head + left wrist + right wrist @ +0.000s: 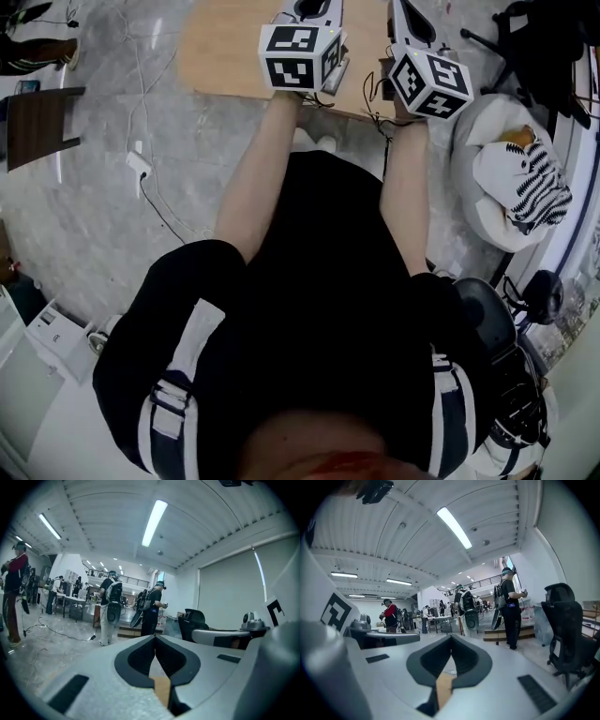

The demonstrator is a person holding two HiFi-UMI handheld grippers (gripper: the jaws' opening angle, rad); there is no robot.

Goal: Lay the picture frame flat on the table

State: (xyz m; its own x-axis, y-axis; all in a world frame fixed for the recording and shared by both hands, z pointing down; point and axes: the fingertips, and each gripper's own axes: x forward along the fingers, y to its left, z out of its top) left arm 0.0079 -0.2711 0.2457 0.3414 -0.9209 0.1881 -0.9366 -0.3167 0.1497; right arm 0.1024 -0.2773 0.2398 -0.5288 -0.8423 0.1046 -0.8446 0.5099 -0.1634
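No picture frame shows in any view. In the head view both grippers are held side by side over the near edge of a light wooden table (225,47), with the person's forearms stretched out from a black top. The left gripper (314,9) and the right gripper (412,23) carry marker cubes and run off the top of the picture. In the left gripper view the left gripper (154,637) has its jaws pressed together with nothing between them. The right gripper (451,637) is likewise shut and empty. Both gripper cameras look level across a large hall rather than at the table.
A white round seat with a zebra-striped cloth (525,183) stands right of the table. A power strip with its cable (139,164) lies on the grey floor at left, beside a dark stool (37,122). Several people (110,606) stand in the hall, and a black office chair (565,630) is at right.
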